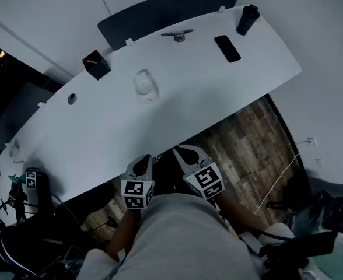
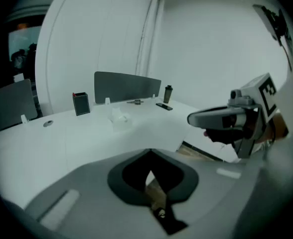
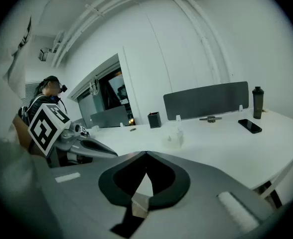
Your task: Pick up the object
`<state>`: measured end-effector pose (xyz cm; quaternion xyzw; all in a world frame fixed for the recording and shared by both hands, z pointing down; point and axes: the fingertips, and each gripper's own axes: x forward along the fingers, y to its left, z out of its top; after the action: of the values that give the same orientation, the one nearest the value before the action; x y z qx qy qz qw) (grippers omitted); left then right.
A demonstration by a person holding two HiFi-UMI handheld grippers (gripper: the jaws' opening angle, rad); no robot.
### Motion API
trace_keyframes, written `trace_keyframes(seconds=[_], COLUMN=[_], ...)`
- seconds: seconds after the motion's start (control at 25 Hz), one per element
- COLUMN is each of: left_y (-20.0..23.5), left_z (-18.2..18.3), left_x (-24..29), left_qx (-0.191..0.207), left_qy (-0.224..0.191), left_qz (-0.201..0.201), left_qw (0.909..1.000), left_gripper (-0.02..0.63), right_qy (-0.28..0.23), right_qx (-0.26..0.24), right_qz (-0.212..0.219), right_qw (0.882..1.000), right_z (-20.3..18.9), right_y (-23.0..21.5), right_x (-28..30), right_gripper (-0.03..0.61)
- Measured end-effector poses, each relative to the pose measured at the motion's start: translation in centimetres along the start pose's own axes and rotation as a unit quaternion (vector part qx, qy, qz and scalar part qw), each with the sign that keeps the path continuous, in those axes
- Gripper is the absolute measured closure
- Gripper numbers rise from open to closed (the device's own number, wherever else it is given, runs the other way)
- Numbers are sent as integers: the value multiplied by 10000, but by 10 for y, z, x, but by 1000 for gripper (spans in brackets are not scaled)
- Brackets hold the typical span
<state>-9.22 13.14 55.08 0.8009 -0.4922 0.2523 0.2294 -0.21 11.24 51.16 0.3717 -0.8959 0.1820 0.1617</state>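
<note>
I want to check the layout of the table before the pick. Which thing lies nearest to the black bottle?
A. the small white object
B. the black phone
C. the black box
B: in the head view the black phone lies flat just beside the black bottle at one end of the table, while the black box and the small white object stand much farther along it.
</note>
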Motion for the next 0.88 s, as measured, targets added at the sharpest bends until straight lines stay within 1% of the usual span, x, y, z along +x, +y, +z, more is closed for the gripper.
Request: trace_keyframes(seconds=[0.12, 0.2, 0.28, 0.4, 0.48, 0.52, 0.56, 0.6, 0.64, 0.68, 0.76, 0.8, 0.88], left_y=[21, 35, 46, 60, 71, 77, 83, 88, 91, 93, 101, 108, 122], left_z=[9, 18, 30, 44, 53, 57, 60, 63, 65, 67, 70, 72, 76], left_x=[17, 30, 43, 58, 68, 73, 78, 82, 84, 86, 92, 96, 103], left_qx=[18, 25, 169, 525, 573, 516, 382, 149, -180, -570, -1338, -1614, -1884], left_qy=[24, 40, 35, 21, 38, 38, 39, 55, 92, 138, 182, 190, 242], left_qz=[59, 26, -47, -187, -283, -329, -398, -515, -693, -910, -1257, -1307, -1246], left_qw=[10000, 10000, 9998, 9984, 9979, 9981, 9985, 9985, 9974, 9941, 9828, 9780, 9739], left_gripper=[612, 612, 612, 612, 612, 612, 612, 612, 612, 612, 612, 612, 611], right_qy=[20, 72, 126, 187, 247, 269, 289, 317, 356, 401, 470, 482, 507], right_qx=[-86, -159, -172, -140, -151, -155, -155, -151, -135, -103, -27, -2, 25], right_qz=[73, 71, 26, -46, -94, -112, -127, -144, -162, -182, -236, -267, -285], right_qw=[9999, 9998, 9998, 9997, 9995, 9995, 9994, 9993, 9991, 9990, 9986, 9985, 9983], right_z=[12, 19, 27, 39, 46, 50, 53, 55, 56, 57, 58, 59, 60], right_y=[-7, -14, -23, -32, -37, -39, -40, -40, -40, -41, -45, -48, -54], right_x=[19, 33, 45, 62, 75, 81, 86, 90, 93, 95, 99, 101, 106], right_gripper=[577, 577, 577, 577, 577, 577, 577, 577, 577, 577, 577, 577, 577])
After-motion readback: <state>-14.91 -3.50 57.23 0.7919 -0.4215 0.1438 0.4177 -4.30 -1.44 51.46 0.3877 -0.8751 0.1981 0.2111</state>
